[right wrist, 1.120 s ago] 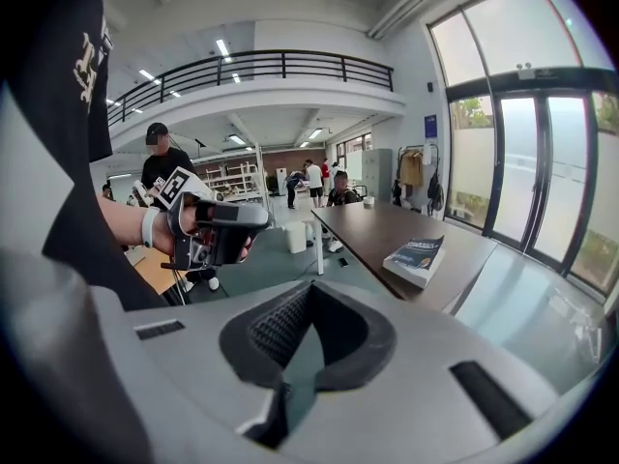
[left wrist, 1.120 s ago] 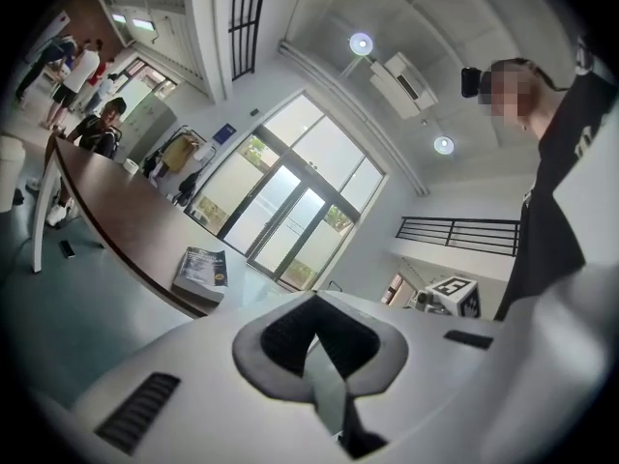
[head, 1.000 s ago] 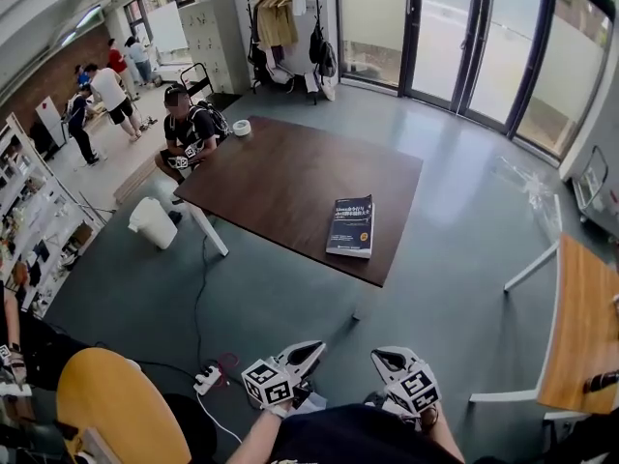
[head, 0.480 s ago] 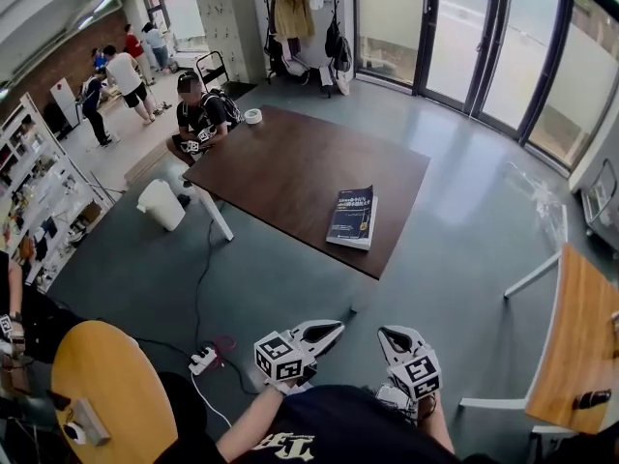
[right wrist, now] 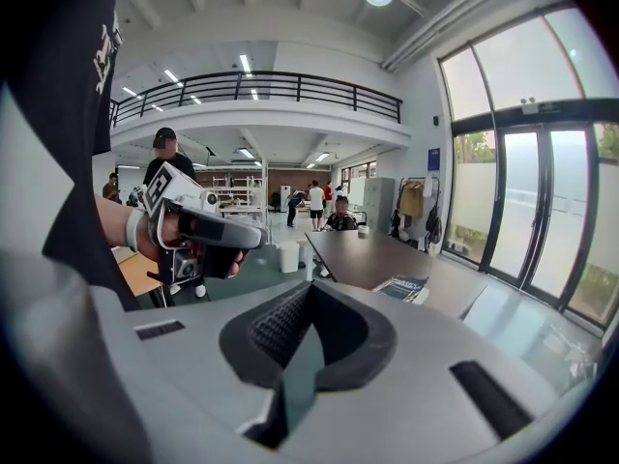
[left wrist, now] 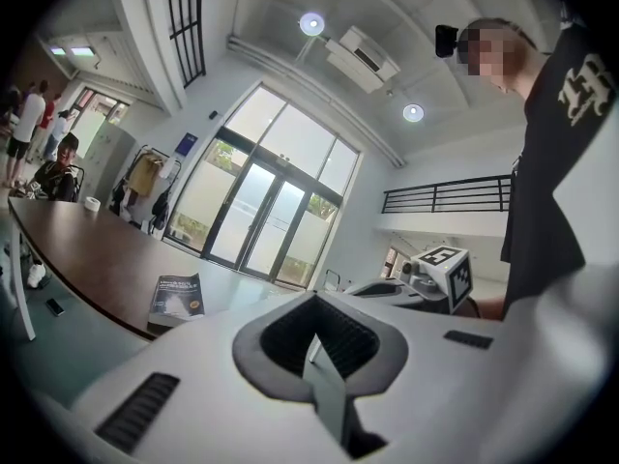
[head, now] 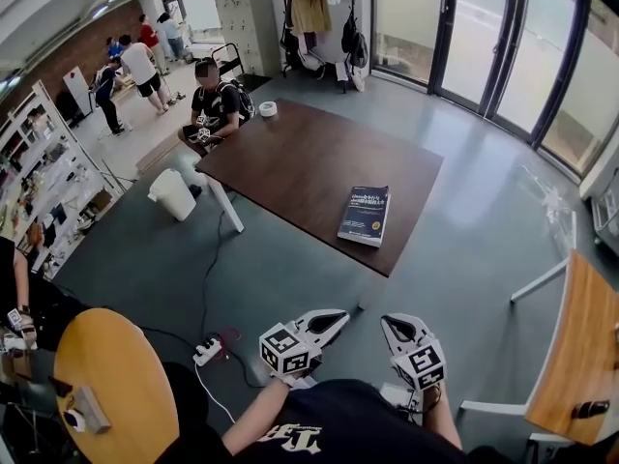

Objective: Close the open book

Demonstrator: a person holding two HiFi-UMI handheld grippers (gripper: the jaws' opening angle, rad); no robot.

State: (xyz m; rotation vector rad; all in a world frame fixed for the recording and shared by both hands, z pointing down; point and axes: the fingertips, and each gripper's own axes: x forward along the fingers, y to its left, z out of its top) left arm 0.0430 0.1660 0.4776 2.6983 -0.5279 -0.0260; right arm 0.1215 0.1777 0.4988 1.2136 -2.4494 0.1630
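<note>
A dark blue book lies shut, cover up, on the brown table near its front right edge. It also shows in the left gripper view as a book and in the right gripper view as a book. Both grippers are held close to the body, far short of the table. My left gripper points level with its jaws together and nothing between them. My right gripper is beside it, tilted a little down, also shut and empty.
A person sits at the table's far end near a tape roll. A white bin, a power strip and cable lie on the floor. A yellow round table is at left, a wooden table at right.
Both grippers have risen a little in front of the body, still shut. The head view has shifted, so the table and book sit slightly further right. The book has not moved on the table.
</note>
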